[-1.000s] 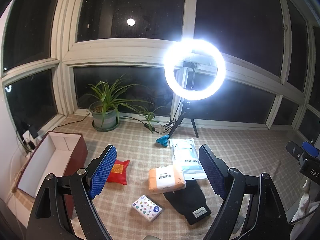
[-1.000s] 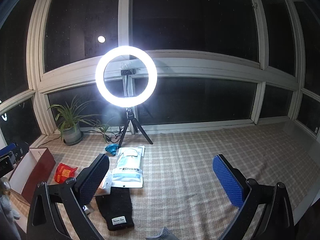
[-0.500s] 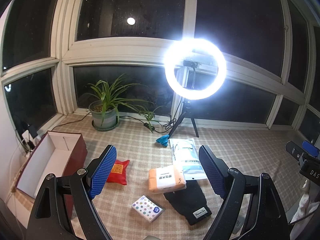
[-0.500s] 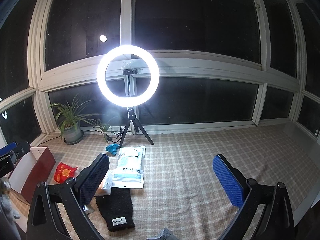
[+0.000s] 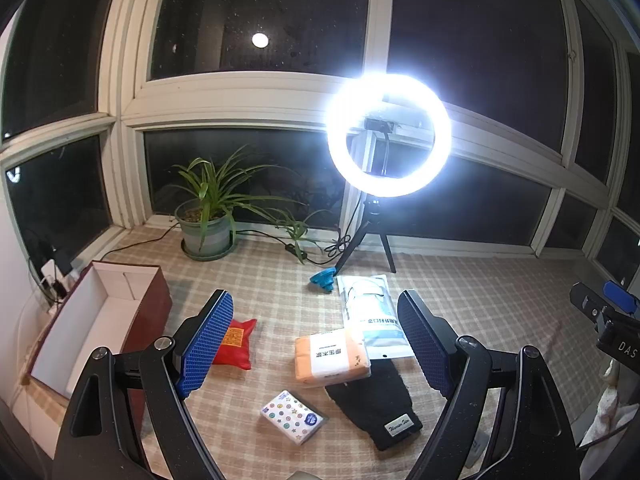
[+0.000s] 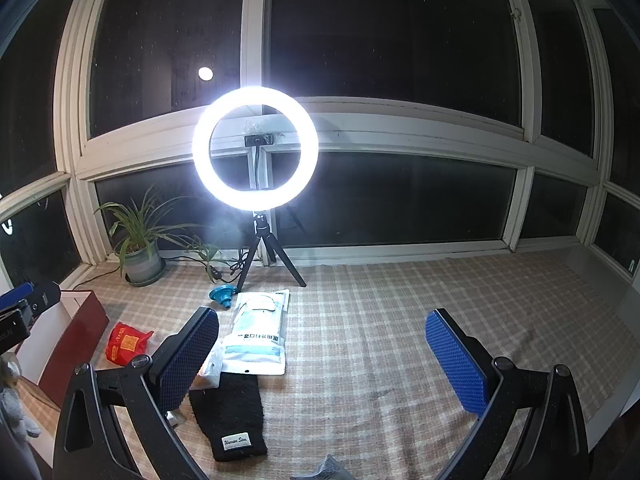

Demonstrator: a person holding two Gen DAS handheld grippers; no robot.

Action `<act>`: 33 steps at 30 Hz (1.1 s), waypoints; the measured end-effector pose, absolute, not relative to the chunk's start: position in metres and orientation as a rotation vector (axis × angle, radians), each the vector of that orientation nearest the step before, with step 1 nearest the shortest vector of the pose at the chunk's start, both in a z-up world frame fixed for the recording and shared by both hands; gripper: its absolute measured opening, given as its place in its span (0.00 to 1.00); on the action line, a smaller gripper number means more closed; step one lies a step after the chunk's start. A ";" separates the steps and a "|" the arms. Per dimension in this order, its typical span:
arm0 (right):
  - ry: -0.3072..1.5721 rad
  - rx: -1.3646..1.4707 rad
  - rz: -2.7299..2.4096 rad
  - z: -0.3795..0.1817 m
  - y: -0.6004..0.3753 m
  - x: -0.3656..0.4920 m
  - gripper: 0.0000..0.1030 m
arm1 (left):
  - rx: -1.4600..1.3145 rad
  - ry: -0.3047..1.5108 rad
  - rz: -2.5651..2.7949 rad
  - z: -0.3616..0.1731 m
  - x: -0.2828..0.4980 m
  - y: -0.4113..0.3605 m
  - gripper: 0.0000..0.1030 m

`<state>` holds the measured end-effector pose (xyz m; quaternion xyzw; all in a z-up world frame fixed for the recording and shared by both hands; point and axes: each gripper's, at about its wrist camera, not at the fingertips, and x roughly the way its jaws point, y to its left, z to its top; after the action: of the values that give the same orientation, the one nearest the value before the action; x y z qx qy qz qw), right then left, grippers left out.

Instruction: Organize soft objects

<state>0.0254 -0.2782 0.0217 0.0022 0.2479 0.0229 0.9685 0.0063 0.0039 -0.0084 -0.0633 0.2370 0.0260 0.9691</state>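
Soft things lie on the checked cloth: an orange tissue pack (image 5: 331, 356), a black knit piece (image 5: 374, 400) with a label, a white-blue mask bag (image 5: 372, 316), a red pouch (image 5: 234, 343) and a small dotted tissue pack (image 5: 293, 416). My left gripper (image 5: 314, 344) is open and empty, held above them. My right gripper (image 6: 322, 356) is open and empty, to the right of the mask bag (image 6: 260, 332) and black knit piece (image 6: 230, 412). The red pouch (image 6: 127, 342) shows at its left. Its left finger hides most of the orange pack.
An open red-brown box (image 5: 100, 328) with a white inside stands at the left, also in the right wrist view (image 6: 74, 332). A ring light on a tripod (image 5: 388, 136), a potted plant (image 5: 206, 224), cables and a blue object (image 5: 323, 279) stand by the windows.
Both views have shifted very slightly; the objects lie where they were and both grippers stay open.
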 end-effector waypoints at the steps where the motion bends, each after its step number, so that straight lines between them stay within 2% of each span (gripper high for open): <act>1: 0.502 0.004 0.047 0.022 -0.278 0.026 0.99 | -0.128 0.479 0.052 -0.008 0.006 0.004 0.82; 33: 0.515 -0.016 0.057 0.025 -0.271 0.022 0.99 | -0.112 0.476 0.043 -0.007 0.003 0.001 0.82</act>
<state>0.0220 -0.2710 0.0251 -0.0080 0.2545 0.0281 0.9666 0.0027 0.0012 -0.0075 -0.0554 0.2356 0.0213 0.9700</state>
